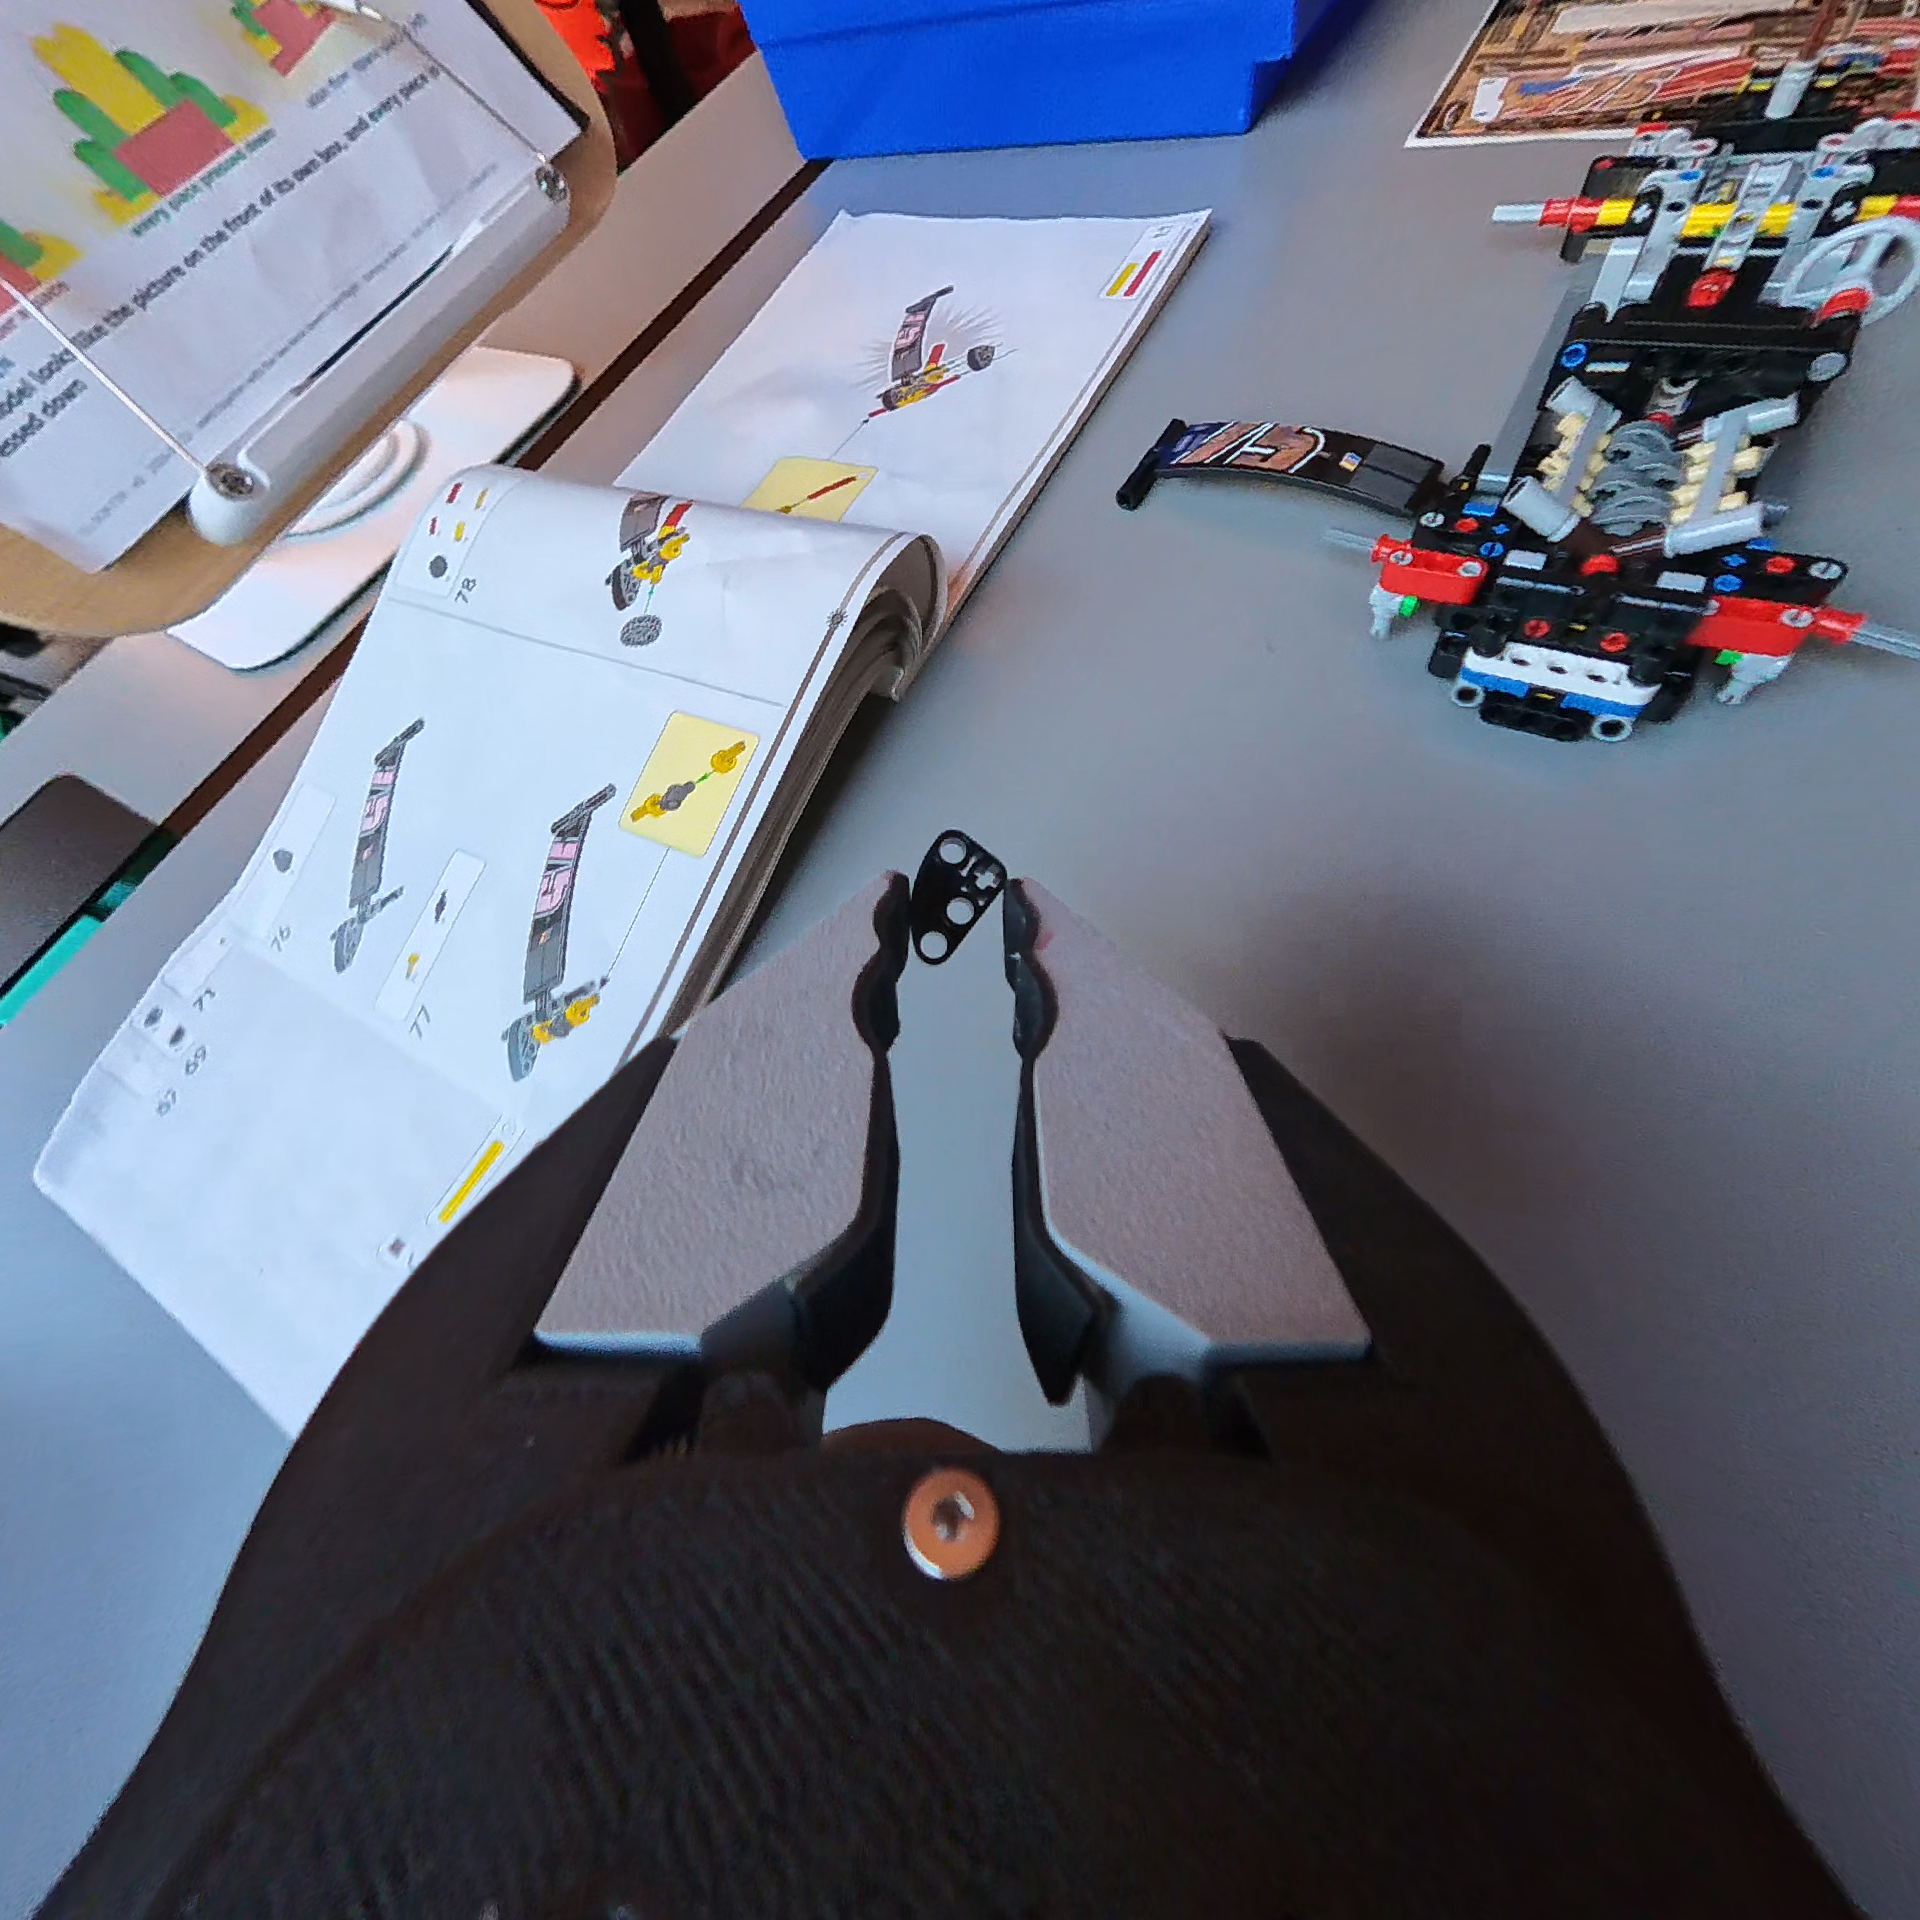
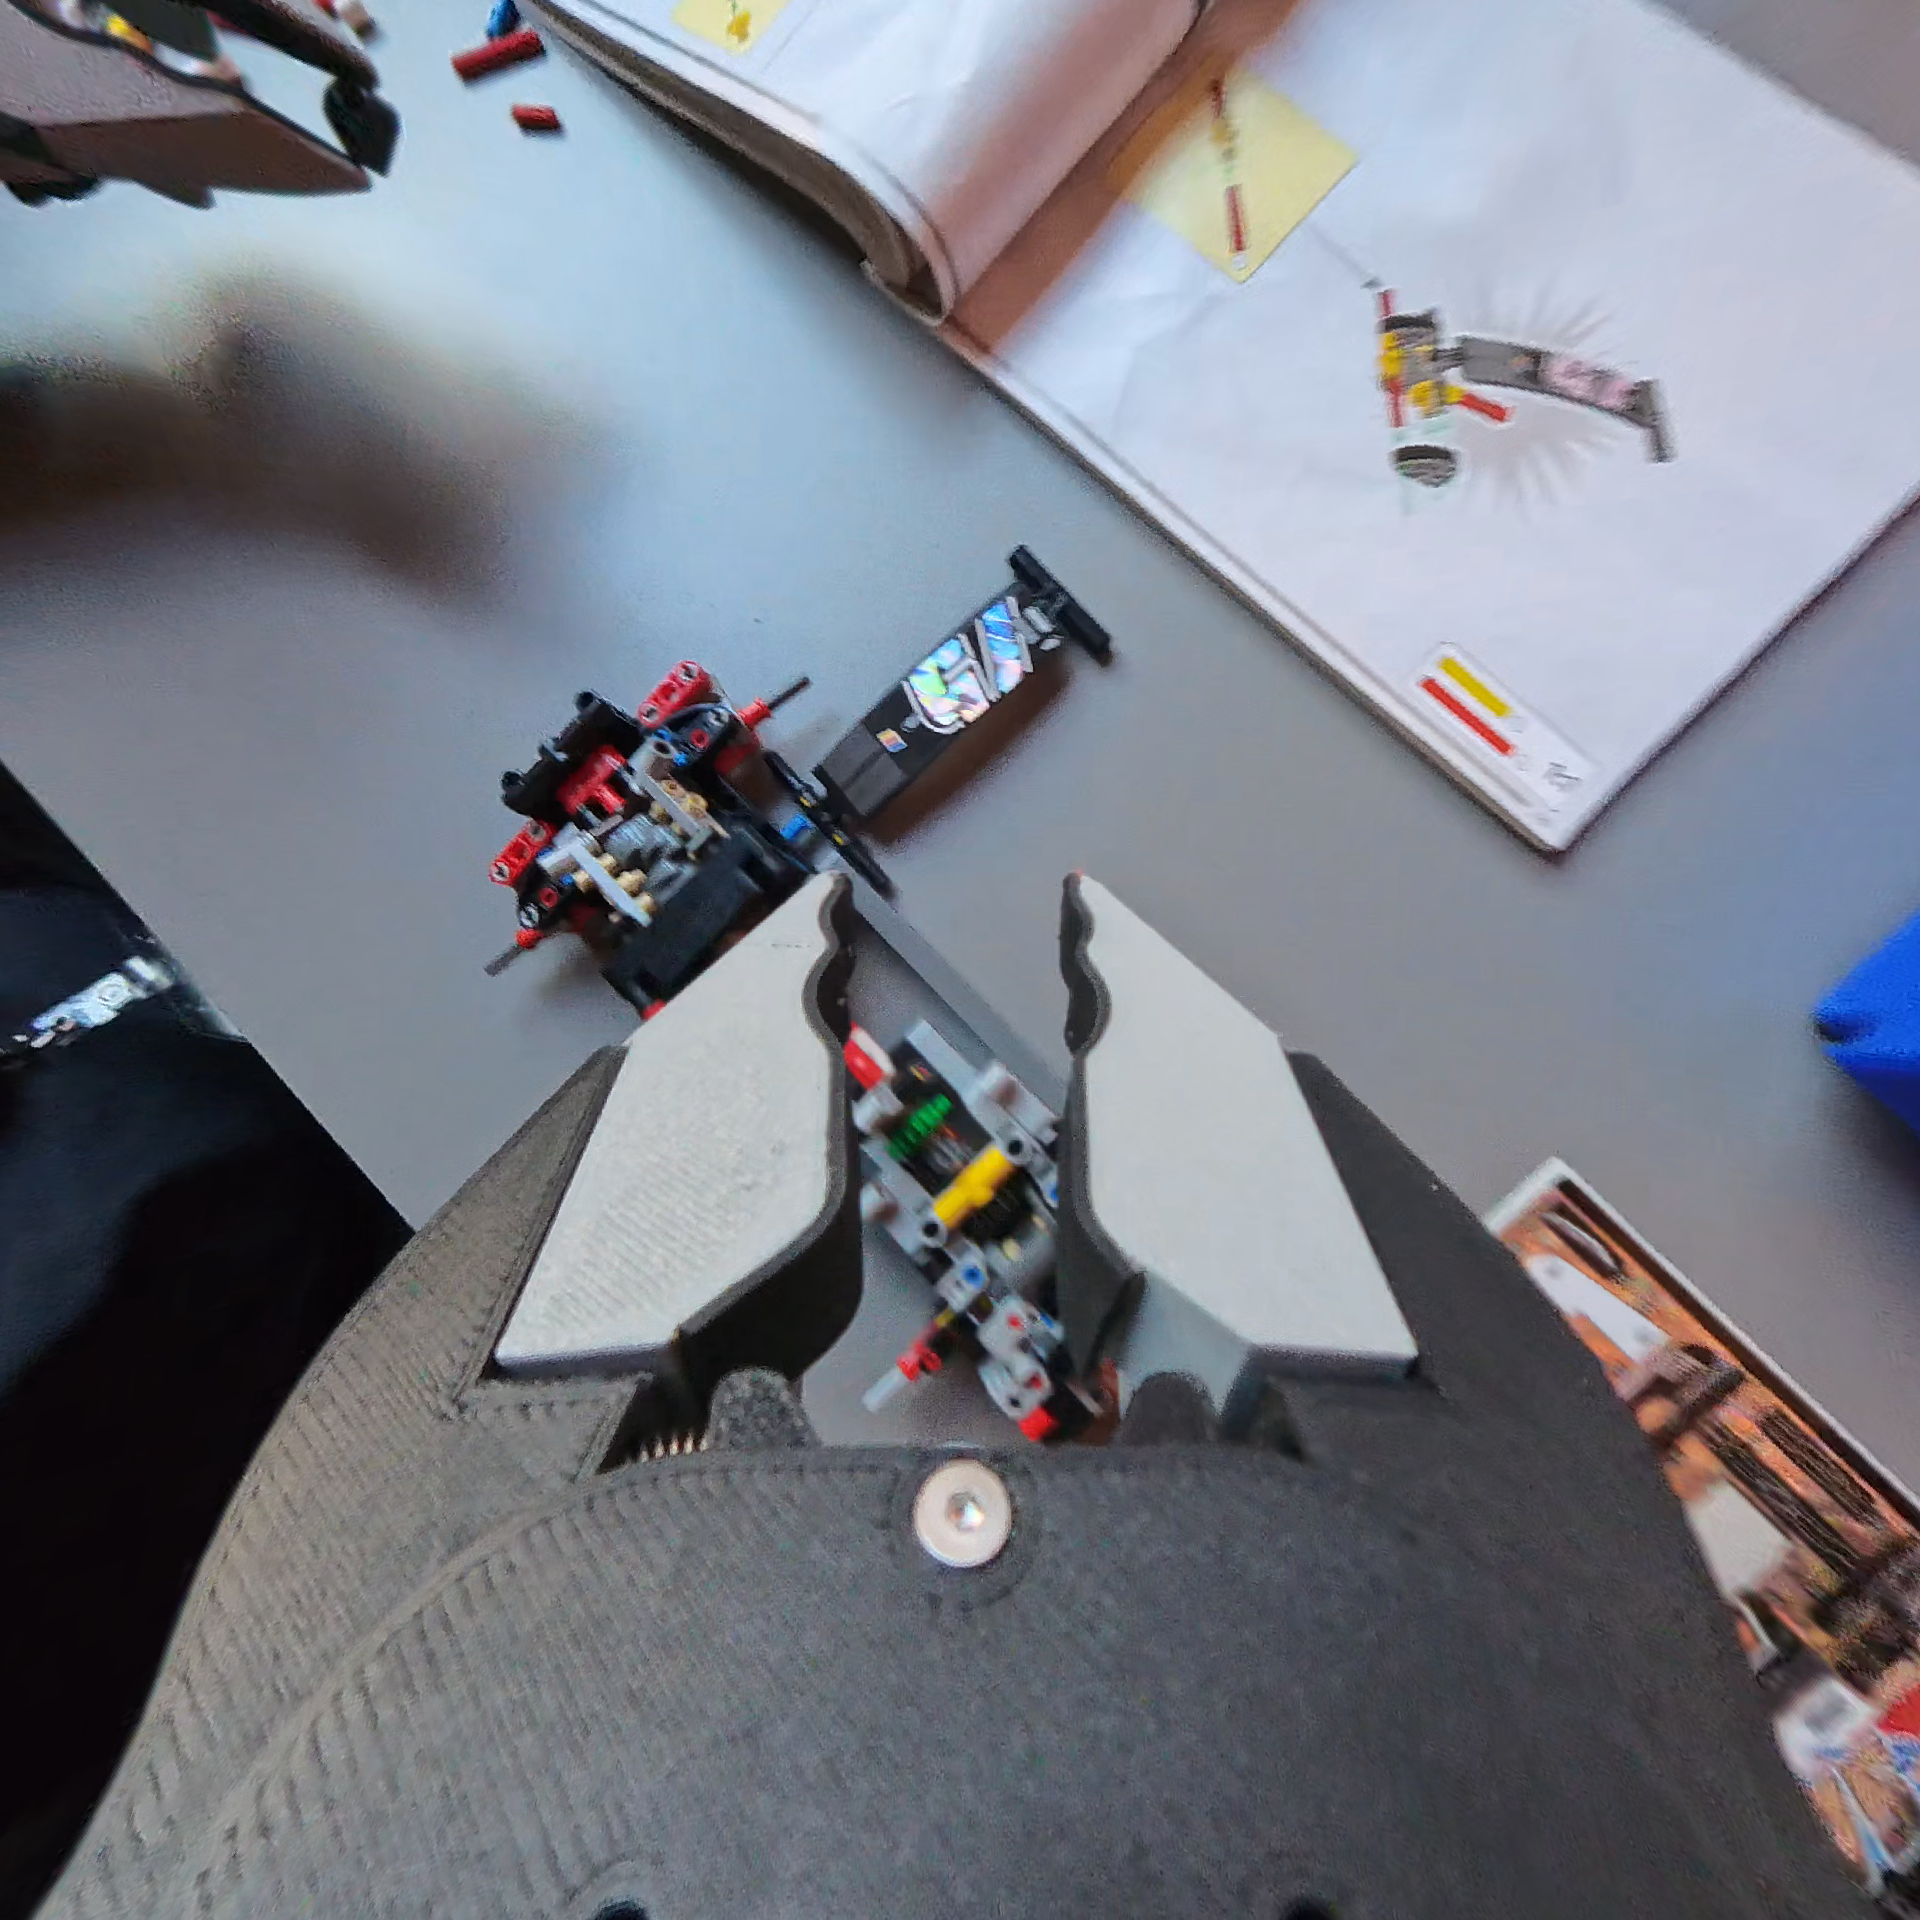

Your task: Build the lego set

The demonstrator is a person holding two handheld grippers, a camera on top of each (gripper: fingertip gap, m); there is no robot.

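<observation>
The left gripper point(image 1: 956, 888) sits at mid-frame in its own view, angled down over the grey table point(image 1: 1299, 935). Its fingers are drawn close and pinch a small black triangular plate with holes point(image 1: 945, 883) at the very tips. Just to the left lies the open instruction booklet point(image 1: 468, 831). Farther off at upper right stands the brick-built car chassis point(image 1: 1662, 499), a curved black stickered panel point(image 1: 1278, 452) jutting from its side. A blue bin point(image 1: 1018, 62) sits at the top edge.

The right gripper point(image 2: 956, 888) tilts steeply down, its fingers partly spread and straddling the chassis point(image 2: 613, 831). Bare table shows beside its right fingertip point(image 2: 1081, 935), and I see nothing clamped.
</observation>
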